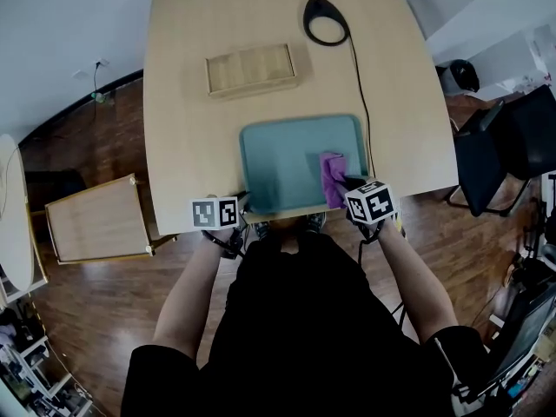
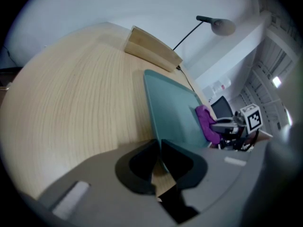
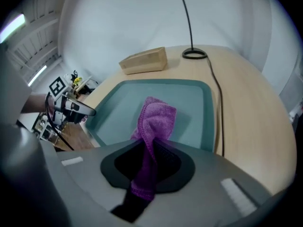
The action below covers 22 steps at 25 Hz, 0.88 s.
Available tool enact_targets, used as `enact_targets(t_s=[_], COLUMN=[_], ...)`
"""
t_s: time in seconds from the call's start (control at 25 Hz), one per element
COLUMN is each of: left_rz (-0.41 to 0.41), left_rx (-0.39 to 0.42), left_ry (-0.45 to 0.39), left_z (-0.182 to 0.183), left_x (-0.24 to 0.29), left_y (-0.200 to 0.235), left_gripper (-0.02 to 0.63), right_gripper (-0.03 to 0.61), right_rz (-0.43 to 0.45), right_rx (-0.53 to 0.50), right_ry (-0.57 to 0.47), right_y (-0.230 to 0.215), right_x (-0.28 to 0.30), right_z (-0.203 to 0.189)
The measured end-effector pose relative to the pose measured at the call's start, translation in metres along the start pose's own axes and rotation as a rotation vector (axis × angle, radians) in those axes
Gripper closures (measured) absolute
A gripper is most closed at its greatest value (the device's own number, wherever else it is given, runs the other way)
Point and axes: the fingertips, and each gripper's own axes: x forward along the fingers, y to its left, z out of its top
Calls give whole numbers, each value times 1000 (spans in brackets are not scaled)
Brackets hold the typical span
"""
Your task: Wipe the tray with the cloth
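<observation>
Person (image 1: 295,320) in black fills the near edge of the head view, with a forearm running out to each gripper at the table's (image 1: 191,129) near edge.

- Left gripper (image 2: 159,148): jaws nearly together, pinching the near-left corner rim of the teal tray (image 1: 278,163). Looks like a steadying hold.
- Right gripper (image 3: 152,150): jaws clamped on the purple cloth (image 3: 156,117). The cloth's free end bunches out ahead of the jaws and rests on the tray floor.
- Cloth position: near-right part of the tray, just inside the right rim. The rest of the tray floor is bare, with the left gripper well apart from the cloth at the opposite near corner.
- Step, by my read: wipe is under way and only the right side is being covered now.
- Next move likely needs the cloth pressed flat and dragged across the bare floor toward the left and far rims. The left grip has to stop the tray sliding on the table.
- Off-task: wooden box (image 1: 250,68) and lamp base (image 1: 326,20) farther back, clear of the tray.
</observation>
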Motion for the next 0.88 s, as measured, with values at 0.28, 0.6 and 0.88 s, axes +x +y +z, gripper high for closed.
enact_targets(t_s=[0.28,0.6,0.88], left_rz=[-32,-64,-80], left_rx=[2,15,17], left_ry=[-2,4,11], left_z=[-1,-2,-3], left_x=[0,1,2], left_y=[-2,-4,-2], left_gripper=[557,555,555], right_gripper=[526,526,526], right_rz=[98,188,188], right_rx=[-127,-298,-355], right_ry=[52,89,93], right_y=[81,172,197], right_x=[31,65,70], right_z=[13,32,43])
